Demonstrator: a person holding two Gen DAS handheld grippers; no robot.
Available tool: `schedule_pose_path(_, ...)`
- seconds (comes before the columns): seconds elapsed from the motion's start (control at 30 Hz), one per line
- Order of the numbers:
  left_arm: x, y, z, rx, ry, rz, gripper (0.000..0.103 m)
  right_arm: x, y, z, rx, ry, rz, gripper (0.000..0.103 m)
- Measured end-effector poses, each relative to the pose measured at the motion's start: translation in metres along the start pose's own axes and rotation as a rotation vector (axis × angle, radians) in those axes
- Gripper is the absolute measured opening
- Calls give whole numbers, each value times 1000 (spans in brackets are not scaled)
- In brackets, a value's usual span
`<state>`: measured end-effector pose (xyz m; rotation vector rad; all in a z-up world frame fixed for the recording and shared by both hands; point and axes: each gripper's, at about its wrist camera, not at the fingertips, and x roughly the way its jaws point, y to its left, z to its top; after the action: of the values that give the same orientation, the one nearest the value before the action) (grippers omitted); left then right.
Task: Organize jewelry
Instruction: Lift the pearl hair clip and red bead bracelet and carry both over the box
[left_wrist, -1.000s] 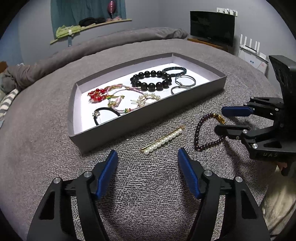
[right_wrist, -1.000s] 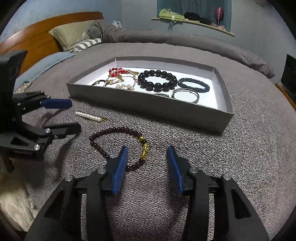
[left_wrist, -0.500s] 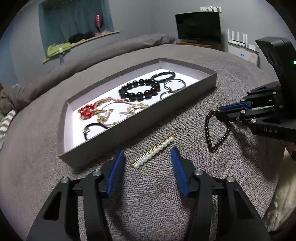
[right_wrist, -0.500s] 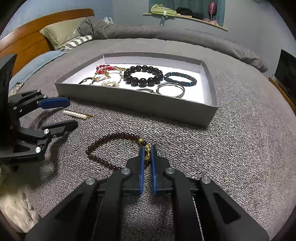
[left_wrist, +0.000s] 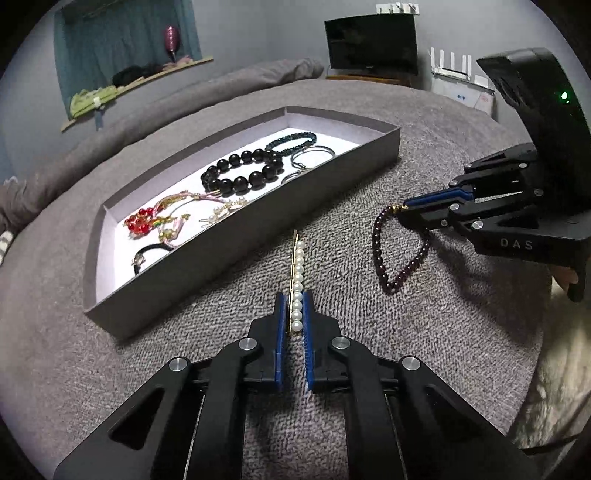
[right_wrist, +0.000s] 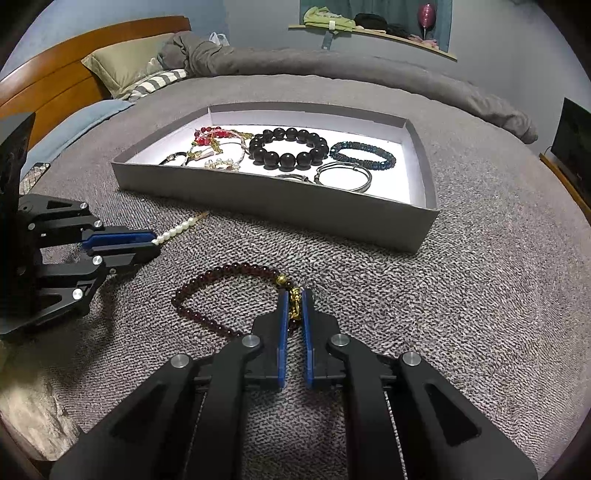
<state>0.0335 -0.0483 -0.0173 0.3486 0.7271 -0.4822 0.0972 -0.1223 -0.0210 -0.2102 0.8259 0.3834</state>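
A grey knitted bedspread (right_wrist: 461, 295) covers the bed, with a long rolled grey duvet (right_wrist: 332, 70) lying across its far side. At the head stand an orange-brown wooden headboard (right_wrist: 48, 88), an olive-green pillow (right_wrist: 125, 66) and a grey-and-white striped pillow (right_wrist: 155, 83). On the wall, a curved wooden shelf (left_wrist: 136, 85) holds green cloth (left_wrist: 92, 101) and dark clothes. A black flat screen (left_wrist: 371, 44) stands near a white router with upright antennas (left_wrist: 450, 68).
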Motion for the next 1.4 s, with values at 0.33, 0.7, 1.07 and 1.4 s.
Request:
schedule_pose_path(0.33,3,5,7,-37,-8,-17,6,-4,-2,2,19,-10,19,7)
schedule_pose_path(0.7,-38,16,18,-88,-113,-20,6,-56,2,18,14,-213,75,7)
schedule_pose_path(1.07,-52,79,50,-213,-130,110,6,-83,-17,74,28,-349,11,6)
schedule_pose_path(1.4,-4,127,88,-222,-30,133,6,-45,-49,126,94,-337,5,6)
